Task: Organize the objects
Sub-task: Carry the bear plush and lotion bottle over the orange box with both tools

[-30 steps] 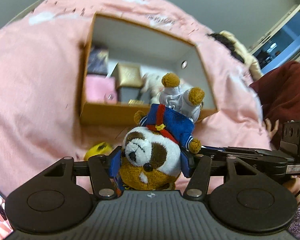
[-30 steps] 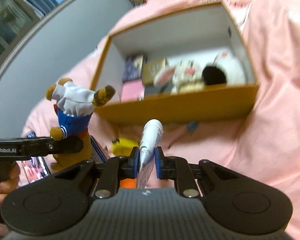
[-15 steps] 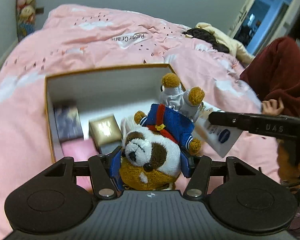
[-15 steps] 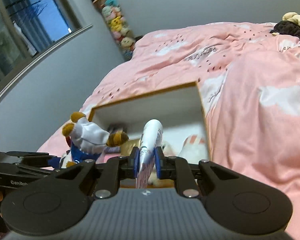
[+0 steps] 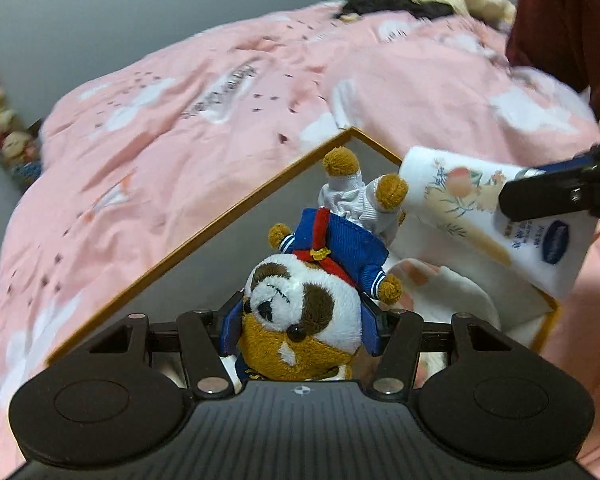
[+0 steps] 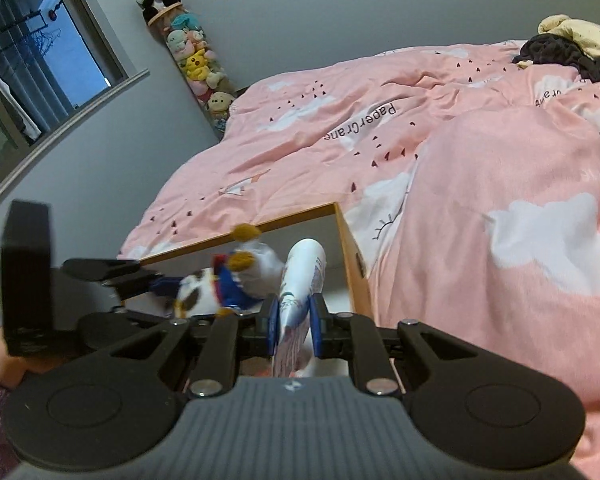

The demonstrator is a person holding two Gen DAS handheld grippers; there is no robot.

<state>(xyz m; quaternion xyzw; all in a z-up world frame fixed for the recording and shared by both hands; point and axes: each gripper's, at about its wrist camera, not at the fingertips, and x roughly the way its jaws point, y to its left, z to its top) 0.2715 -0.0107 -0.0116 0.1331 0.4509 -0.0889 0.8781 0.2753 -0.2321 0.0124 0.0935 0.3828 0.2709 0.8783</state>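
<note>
Just then, the left gripper (image 5: pixel 300 320) was clamped on the head of a plush dog (image 5: pixel 320 280) in a blue sailor top, low at centre of the left wrist view, its feet pointing up over the orange-rimmed box (image 5: pixel 220 216) on the pink duvet (image 5: pixel 160 120). Meanwhile the right gripper (image 6: pixel 294 320) pinched a white lotion tube (image 6: pixel 302 276) at lower centre of its own view, nozzle end over the box, just beside the dog's feet.
</note>
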